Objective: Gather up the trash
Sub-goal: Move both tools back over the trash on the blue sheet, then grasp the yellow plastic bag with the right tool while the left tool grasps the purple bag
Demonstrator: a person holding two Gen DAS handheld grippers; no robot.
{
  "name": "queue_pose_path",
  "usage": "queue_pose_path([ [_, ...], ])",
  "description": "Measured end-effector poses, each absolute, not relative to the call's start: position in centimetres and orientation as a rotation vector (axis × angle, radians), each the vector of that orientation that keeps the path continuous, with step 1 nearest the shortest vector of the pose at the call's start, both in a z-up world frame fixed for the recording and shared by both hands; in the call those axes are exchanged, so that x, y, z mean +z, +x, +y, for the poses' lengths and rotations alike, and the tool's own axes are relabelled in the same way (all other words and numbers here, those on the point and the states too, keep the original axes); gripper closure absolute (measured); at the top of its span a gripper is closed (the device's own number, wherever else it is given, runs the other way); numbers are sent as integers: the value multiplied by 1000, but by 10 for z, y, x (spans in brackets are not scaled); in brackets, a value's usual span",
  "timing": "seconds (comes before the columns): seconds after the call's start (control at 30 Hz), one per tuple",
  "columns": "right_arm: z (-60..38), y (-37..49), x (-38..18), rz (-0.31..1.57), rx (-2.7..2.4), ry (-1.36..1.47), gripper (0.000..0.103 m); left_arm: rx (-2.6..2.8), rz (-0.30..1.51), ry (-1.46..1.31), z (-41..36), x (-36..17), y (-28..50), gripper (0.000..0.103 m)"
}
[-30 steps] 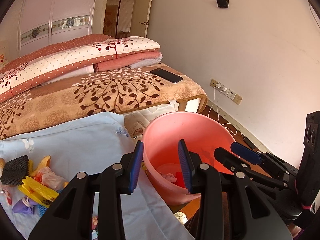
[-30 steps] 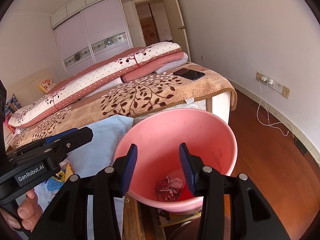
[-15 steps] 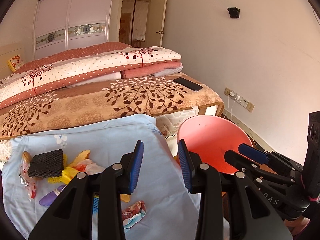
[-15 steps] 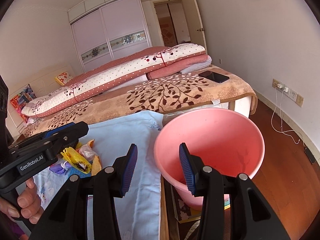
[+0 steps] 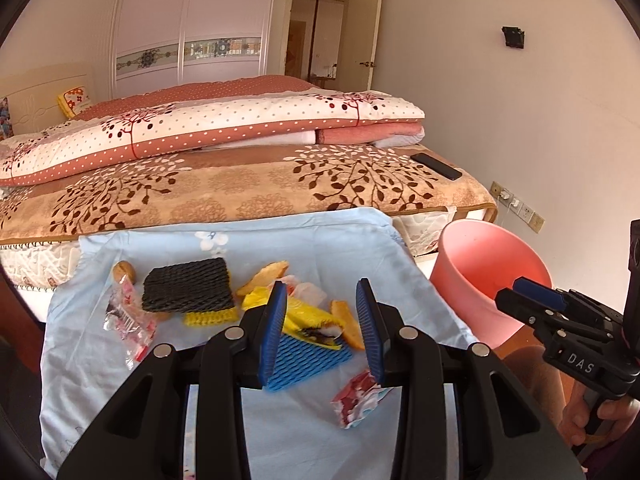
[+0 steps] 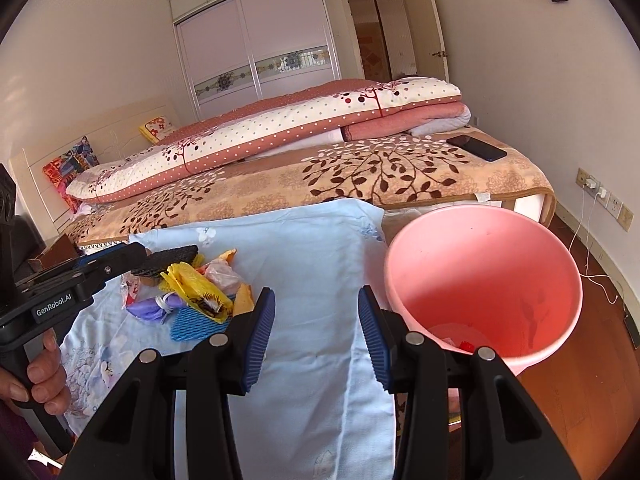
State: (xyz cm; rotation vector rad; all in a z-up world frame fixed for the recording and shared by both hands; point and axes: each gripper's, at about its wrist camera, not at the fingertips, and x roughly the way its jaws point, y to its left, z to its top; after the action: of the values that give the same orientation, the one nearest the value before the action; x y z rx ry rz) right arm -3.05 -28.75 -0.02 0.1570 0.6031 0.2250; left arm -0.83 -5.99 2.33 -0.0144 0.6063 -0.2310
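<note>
Left hand-held gripper (image 5: 322, 332) spread, empty, hovering over the trash pile (image 5: 296, 320), likely lining up a pick; right hand-held gripper (image 6: 316, 338) also spread and empty, between pile and pink bucket (image 6: 484, 276); blue foam net (image 5: 308, 356) and red-white wrapper (image 5: 358, 398) nearest, black foam net (image 5: 188, 290) further; all on the light-blue cloth (image 5: 280, 240) covering the table; bucket beside it, some trash inside; "GenRobot.AI" and "DAS" readable on gripper bodies; bed (image 5: 240, 184) behind, phone (image 5: 436, 166) on it.
</note>
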Motion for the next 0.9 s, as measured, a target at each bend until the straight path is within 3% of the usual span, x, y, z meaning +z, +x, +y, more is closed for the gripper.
queue_pose_path([
  [0.43, -255, -16, -13, 659, 312, 130, 60, -176, 722, 27, -1, -7, -11, 67],
  [0.9, -217, 1, -23, 717, 436, 84, 60, -322, 864, 252, 5, -37, 41, 67],
])
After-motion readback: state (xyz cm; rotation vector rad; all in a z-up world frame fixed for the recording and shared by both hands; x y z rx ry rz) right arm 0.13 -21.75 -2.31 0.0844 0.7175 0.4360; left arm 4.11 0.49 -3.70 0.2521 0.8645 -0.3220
